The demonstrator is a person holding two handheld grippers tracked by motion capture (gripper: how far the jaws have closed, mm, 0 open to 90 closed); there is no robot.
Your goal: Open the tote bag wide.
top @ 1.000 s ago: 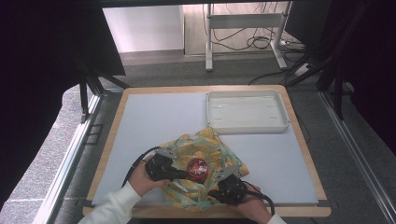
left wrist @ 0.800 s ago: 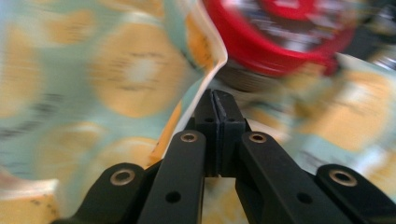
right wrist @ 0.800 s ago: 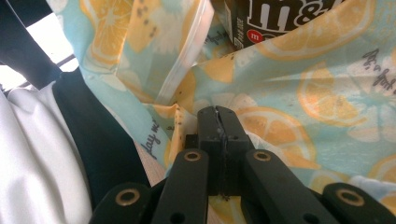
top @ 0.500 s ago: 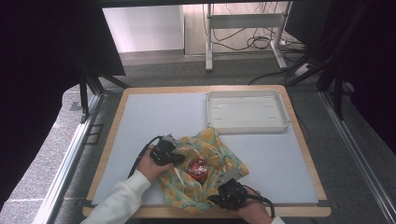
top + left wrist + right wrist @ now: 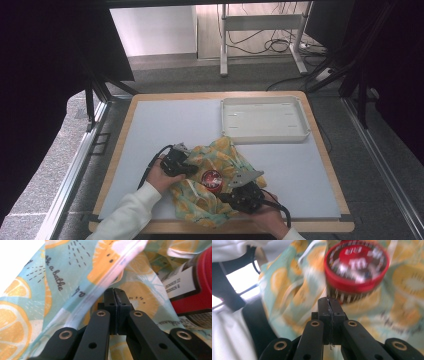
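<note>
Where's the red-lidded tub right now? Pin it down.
In the high view the red-lidded tub sits on the lemon-print cloth near the table's front edge, between the left gripper and right gripper.

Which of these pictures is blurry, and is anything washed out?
Right gripper view: motion blur smears the red-lidded container and the citrus-print cloth. Left gripper view: sharp on the cloth's print, but the top-left corner is blown out white. High view: evenly lit, crisp on the white tray.

- Lemon-print cloth (image 5: 62,277), just above and left of the left tool (image 5: 115,293): dark script, partly readable, "a bathe".
- Red-lidded tin (image 5: 192,287), right of that tool: white label, print too small to read.
</note>
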